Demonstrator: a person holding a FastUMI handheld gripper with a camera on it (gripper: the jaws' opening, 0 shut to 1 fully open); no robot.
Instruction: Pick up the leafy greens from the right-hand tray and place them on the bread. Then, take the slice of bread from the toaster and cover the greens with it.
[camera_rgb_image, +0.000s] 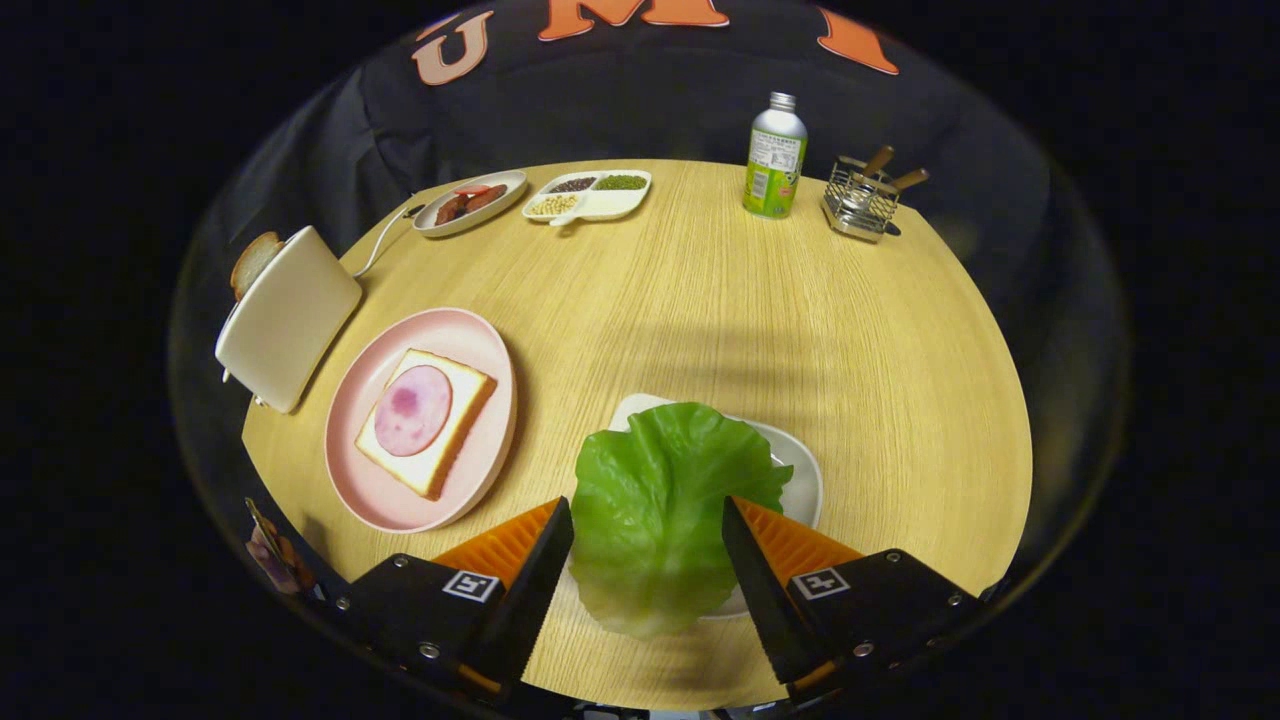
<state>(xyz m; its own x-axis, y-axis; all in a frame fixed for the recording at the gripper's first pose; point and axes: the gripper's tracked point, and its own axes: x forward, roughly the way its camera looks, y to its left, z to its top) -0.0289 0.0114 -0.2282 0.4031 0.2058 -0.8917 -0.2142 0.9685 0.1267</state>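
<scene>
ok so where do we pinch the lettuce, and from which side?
Pinch the near half of the lettuce, coming down from above. It lies flat and cupped on the white tray, near edge hanging past the rim, so there's a free, liftable part there. The gripper is open with a finger on each side of it; close across the leaf's width.

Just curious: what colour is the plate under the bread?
Pale pink plate, best seen in the gripper view.

Your round wooden surface (700, 300) carries a toaster (287, 318), a pink plate (480, 455), a white tray (805, 470), two snack dishes (470, 202) (592, 195), a bottle (775, 155) and a wire caddy (862, 200).
</scene>
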